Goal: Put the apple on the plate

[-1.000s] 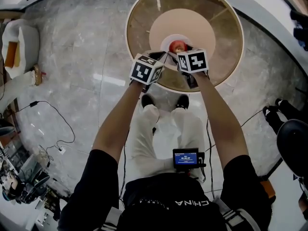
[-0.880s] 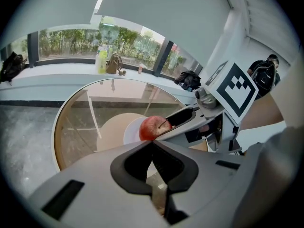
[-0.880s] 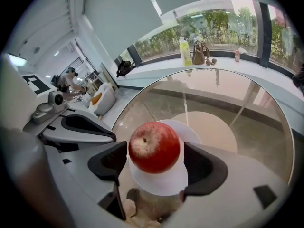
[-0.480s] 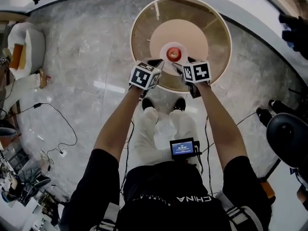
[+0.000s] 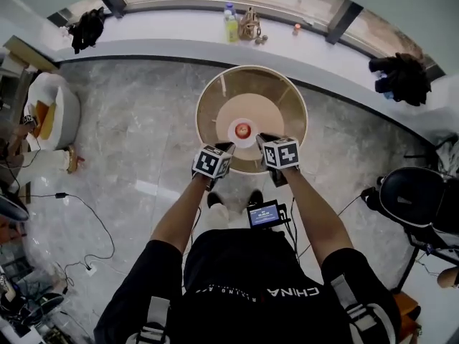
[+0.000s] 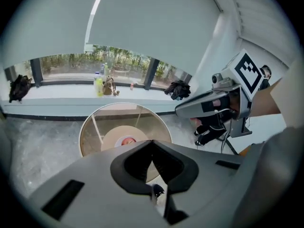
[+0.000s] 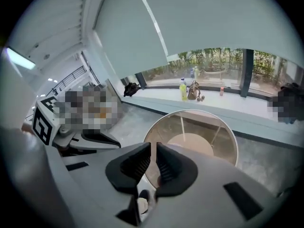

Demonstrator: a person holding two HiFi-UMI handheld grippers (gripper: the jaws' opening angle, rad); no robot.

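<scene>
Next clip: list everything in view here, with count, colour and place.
apple: 1, red, on the plate
plate: 1, white, middle of the table
table: 1, round glass, ahead of the person
bottle: 1, yellow-green, window ledge
bag: 1, brown, beside the bottle
armchair: 1, white, floor at left
left tongs: 1, grey, shut, empty
right tongs: 1, grey, jaws just been closing, nothing between them
</scene>
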